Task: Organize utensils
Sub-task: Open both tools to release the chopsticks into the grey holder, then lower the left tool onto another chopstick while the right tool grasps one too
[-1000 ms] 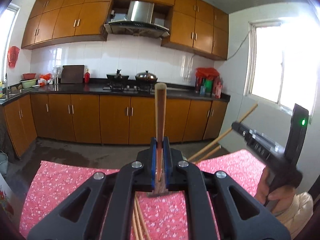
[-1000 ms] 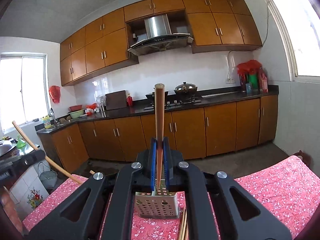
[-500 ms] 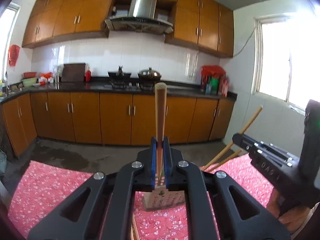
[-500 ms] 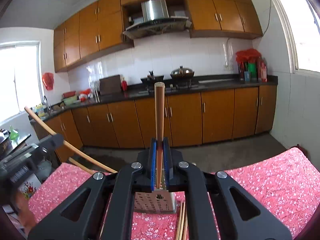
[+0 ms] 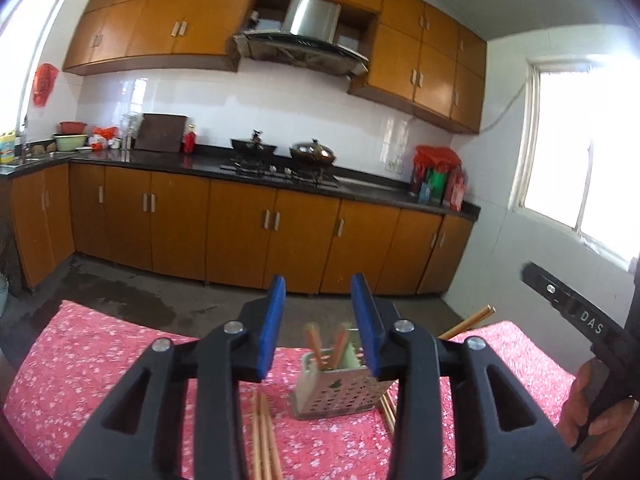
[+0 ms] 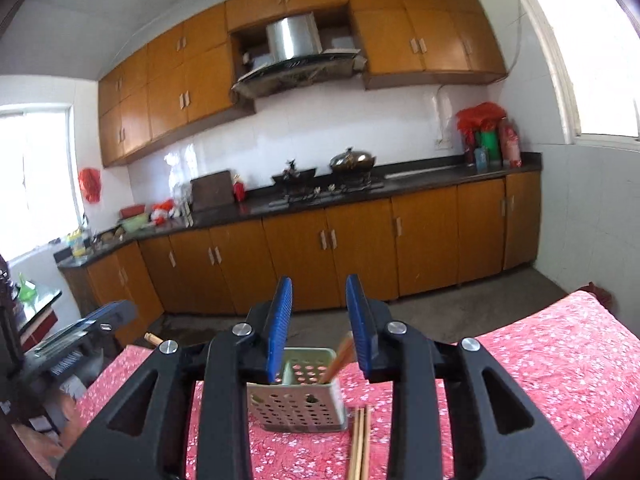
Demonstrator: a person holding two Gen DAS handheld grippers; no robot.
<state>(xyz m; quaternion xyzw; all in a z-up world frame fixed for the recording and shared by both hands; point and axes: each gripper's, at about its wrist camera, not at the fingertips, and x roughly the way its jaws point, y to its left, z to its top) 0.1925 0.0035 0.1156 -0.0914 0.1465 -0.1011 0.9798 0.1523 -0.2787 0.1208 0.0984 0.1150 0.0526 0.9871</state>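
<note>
A perforated metal utensil holder (image 5: 338, 386) stands on the red floral tablecloth (image 5: 92, 364); it also shows in the right wrist view (image 6: 298, 398). Wooden chopsticks (image 5: 326, 346) stand inside it, one visible in the right wrist view (image 6: 340, 358). My left gripper (image 5: 320, 320) is open and empty just above and behind the holder. My right gripper (image 6: 320, 316) is open and empty above the holder from the other side. More chopsticks (image 5: 264, 436) lie on the cloth in front of the holder, and others (image 6: 360, 444) to its side.
The right gripper's body and hand (image 5: 592, 340) show at the right edge of the left view; the left gripper's body (image 6: 80, 340) shows at the left of the right view. Kitchen cabinets (image 5: 240, 224) and counter stand behind the table.
Both grippers were shut on a chopstick each; now both are open and the chopsticks stand in the holder. Both grippers moved in over the holder.
</note>
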